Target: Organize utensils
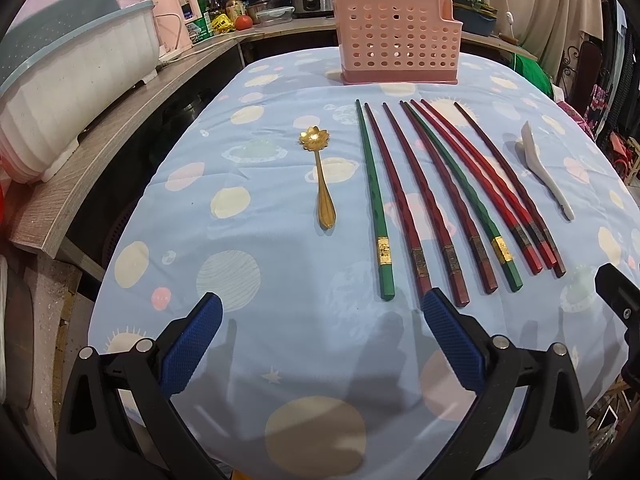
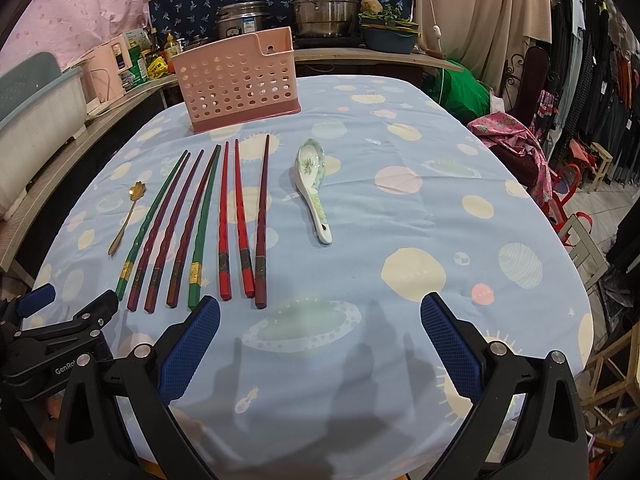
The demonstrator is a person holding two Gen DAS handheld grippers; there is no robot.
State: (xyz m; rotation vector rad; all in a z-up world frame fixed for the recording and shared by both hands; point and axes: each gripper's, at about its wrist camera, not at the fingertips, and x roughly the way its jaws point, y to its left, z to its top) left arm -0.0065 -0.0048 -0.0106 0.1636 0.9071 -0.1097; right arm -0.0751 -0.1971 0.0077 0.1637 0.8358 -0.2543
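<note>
Chopsticks (image 1: 436, 200) lie at twelve o'clock of my left hand-held gripper (image 1: 322, 320), pointing toward the basket (image 1: 396, 40); my right hand-held gripper (image 2: 320, 316) gapes wide too.

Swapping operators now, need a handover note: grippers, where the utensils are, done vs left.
Left gripper: open, empty, low over the near edge of the table.
Right gripper: open, empty, same height.
Pink holder: upright at the far end; nothing seen in it.
Chopsticks: eight, side by side on the cloth, between the gold spoon on the left and the white spoon on the right.
Done: nothing yet.
Left: everything into the holder.
</note>
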